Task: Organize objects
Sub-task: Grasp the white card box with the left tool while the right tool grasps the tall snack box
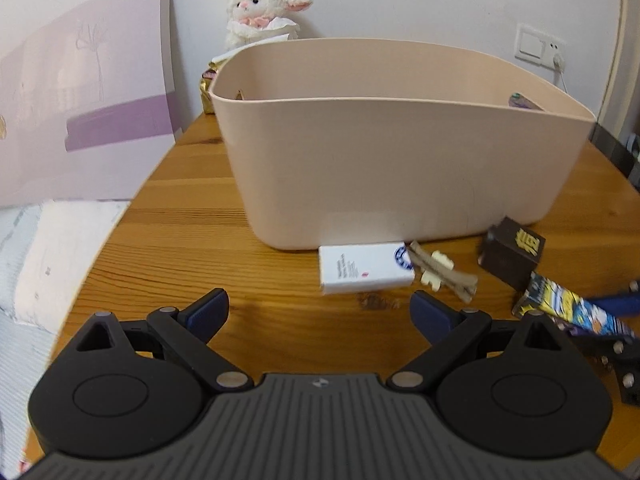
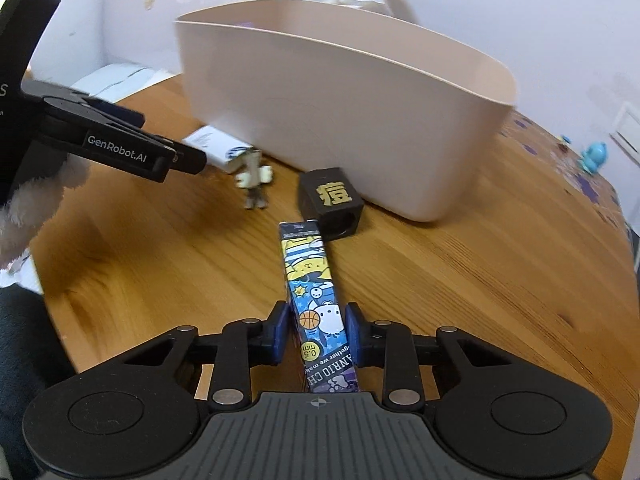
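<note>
Right gripper (image 2: 316,330) clamps cartoon box (image 2: 310,280) (level); left gripper (image 1: 320,312) spread wide, empty.

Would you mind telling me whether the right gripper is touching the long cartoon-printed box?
Touching: in the right wrist view, the right gripper has both blue pads pressed against the cartoon box.

The table (image 1: 192,232) is glossy varnished wood with visible grain, and the tub (image 1: 392,152) on it is smooth matt plastic. The long box (image 2: 312,292) looks like glossy printed card, the white box (image 1: 364,268) matt card, and the toy lamb (image 1: 260,8) fluffy cloth.
</note>
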`<state>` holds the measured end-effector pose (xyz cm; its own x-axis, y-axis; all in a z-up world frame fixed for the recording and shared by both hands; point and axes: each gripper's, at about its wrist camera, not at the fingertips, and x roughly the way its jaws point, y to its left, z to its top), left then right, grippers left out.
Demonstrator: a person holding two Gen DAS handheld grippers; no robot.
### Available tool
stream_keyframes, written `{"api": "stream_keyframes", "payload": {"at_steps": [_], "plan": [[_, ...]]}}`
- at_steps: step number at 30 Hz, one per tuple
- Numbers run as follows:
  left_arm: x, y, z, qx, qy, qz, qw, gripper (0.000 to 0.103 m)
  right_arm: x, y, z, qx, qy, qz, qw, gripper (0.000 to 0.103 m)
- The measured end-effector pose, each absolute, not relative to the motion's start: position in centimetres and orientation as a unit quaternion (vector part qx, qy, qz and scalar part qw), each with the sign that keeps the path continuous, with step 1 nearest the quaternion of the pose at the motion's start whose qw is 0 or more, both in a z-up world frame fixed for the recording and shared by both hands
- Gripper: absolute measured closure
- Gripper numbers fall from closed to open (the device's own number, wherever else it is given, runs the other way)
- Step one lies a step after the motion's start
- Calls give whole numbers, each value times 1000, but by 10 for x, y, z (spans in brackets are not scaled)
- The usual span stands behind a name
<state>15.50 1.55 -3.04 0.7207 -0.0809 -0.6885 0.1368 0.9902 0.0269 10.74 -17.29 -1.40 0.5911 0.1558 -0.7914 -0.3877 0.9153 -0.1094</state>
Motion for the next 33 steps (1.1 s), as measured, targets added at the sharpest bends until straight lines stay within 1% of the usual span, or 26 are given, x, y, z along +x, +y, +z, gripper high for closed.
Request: {"api": "stream_keyframes", "payload": {"at_steps": [1,6,7,8,15,17,19,20,22,23,30,33], "plan": [[158,14,-32,34,370,-59,927,5,108,-176,-14,-133,423,149,884,79],[174,9,-43,19,377,-56,924,5,112,-179,-16,-118,418,143,889,79],[177,10,-45,18,378,-55,924,3,113,-179,-17,-118,417,143,890,79],[179,10,-46,12,380,-60,923,2,114,-178,-17,-117,416,143,890,80],[189,14,-53,8,372,-35,928,5,113,-182,-16,-107,414,141,893,80],[190,13,-52,15,369,-33,929,10,113,-181,-16,-108,414,139,893,81],[188,13,-51,21,365,-41,930,19,112,-180,-16,-109,413,135,894,81],[187,14,-50,22,364,-44,930,23,111,-180,-16,-110,413,133,894,81],[184,15,-48,23,363,-50,930,38,111,-179,-16,-112,416,128,893,82],[183,16,-46,23,363,-52,930,42,111,-179,-16,-114,416,126,893,82],[170,20,-44,28,359,-54,931,42,101,-181,-10,-118,407,118,898,82],[158,21,-37,33,344,-47,937,42,98,-183,-3,-111,392,103,907,82]]}}
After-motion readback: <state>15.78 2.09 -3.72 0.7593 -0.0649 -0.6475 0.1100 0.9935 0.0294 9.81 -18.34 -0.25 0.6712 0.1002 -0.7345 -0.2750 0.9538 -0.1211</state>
